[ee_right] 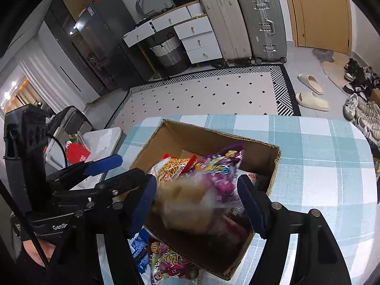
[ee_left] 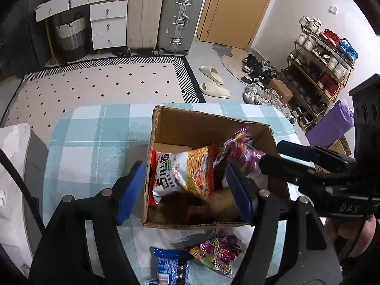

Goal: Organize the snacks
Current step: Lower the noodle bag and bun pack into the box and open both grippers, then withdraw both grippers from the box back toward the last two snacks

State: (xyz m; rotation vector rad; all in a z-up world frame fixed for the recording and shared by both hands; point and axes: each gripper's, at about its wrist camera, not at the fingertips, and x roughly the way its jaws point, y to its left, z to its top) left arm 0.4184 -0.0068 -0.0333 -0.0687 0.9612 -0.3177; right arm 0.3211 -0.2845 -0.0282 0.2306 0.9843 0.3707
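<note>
An open cardboard box (ee_left: 201, 121) (ee_right: 213, 135) stands on the checked table. It holds an orange-and-white noodle snack bag (ee_left: 187, 171) (ee_right: 171, 166), a purple candy bag (ee_left: 239, 149) (ee_right: 220, 166) and a blurred brown packet (ee_right: 187, 209). My left gripper (ee_left: 185, 190) is open, its jaws astride the box's near left part. My right gripper (ee_right: 197, 204) is open above the box, with the blurred packet between its jaws; in the left wrist view it (ee_left: 280, 156) reaches in from the right. A purple snack bag (ee_left: 218, 249) (ee_right: 171, 261) and a blue packet (ee_left: 171, 266) (ee_right: 140, 249) lie on the table before the box.
The table has a light blue checked cloth (ee_left: 95, 142) (ee_right: 320, 166). A white side table (ee_right: 104, 135) with clutter stands at its left. On the floor beyond are a rug (ee_left: 106, 83), slippers (ee_left: 213, 80), suitcases (ee_left: 166, 16) and a shoe rack (ee_left: 320, 71).
</note>
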